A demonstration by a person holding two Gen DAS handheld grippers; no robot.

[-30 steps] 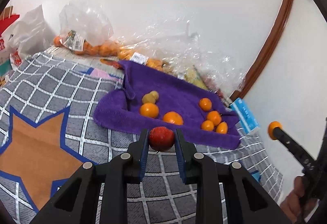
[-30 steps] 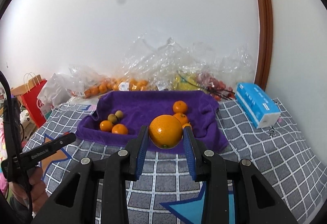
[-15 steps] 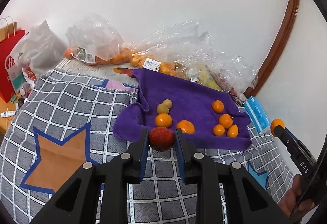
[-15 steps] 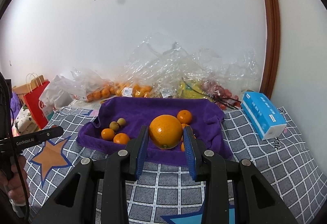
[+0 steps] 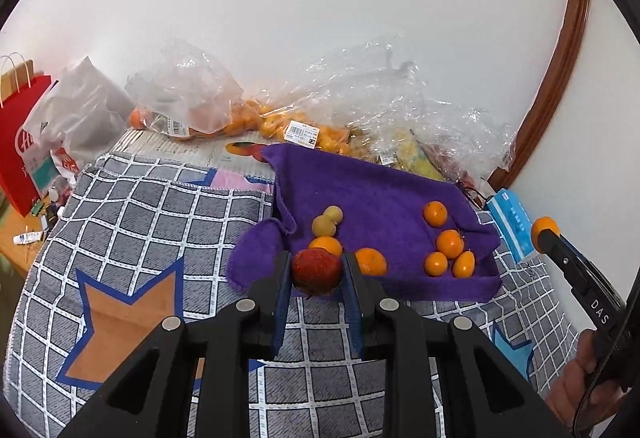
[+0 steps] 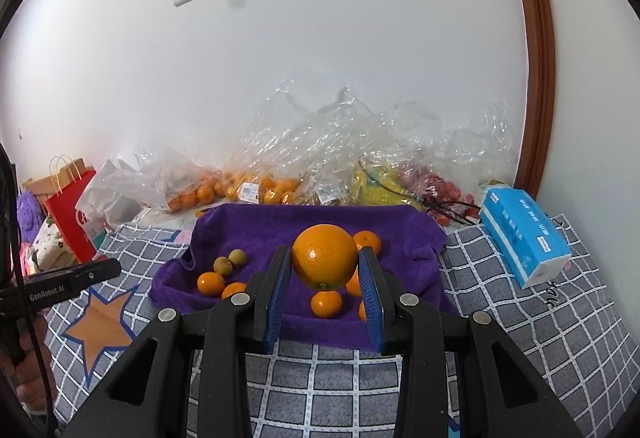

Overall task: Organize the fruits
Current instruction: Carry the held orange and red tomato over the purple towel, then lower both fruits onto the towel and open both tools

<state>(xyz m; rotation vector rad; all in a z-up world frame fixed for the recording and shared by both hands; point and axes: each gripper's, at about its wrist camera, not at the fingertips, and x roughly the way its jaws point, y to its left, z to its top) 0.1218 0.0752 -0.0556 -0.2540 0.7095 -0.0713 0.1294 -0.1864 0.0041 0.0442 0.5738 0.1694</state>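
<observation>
Left wrist view: the left claw (image 5: 316,272) is closed on a red fruit (image 5: 317,271), held above the near edge of the purple towel (image 5: 380,198). On the towel lie small oranges (image 5: 450,243) at 2 o'clock of it and two yellowish fruits (image 5: 326,222) at 12 o'clock. The red fruit is almost round, with no clear long axis.

Right wrist view: the right claw (image 6: 325,270) grips a big orange (image 6: 324,262), its stem end downward. It seems the sorting is partly done; both held fruits still need a place.
</observation>
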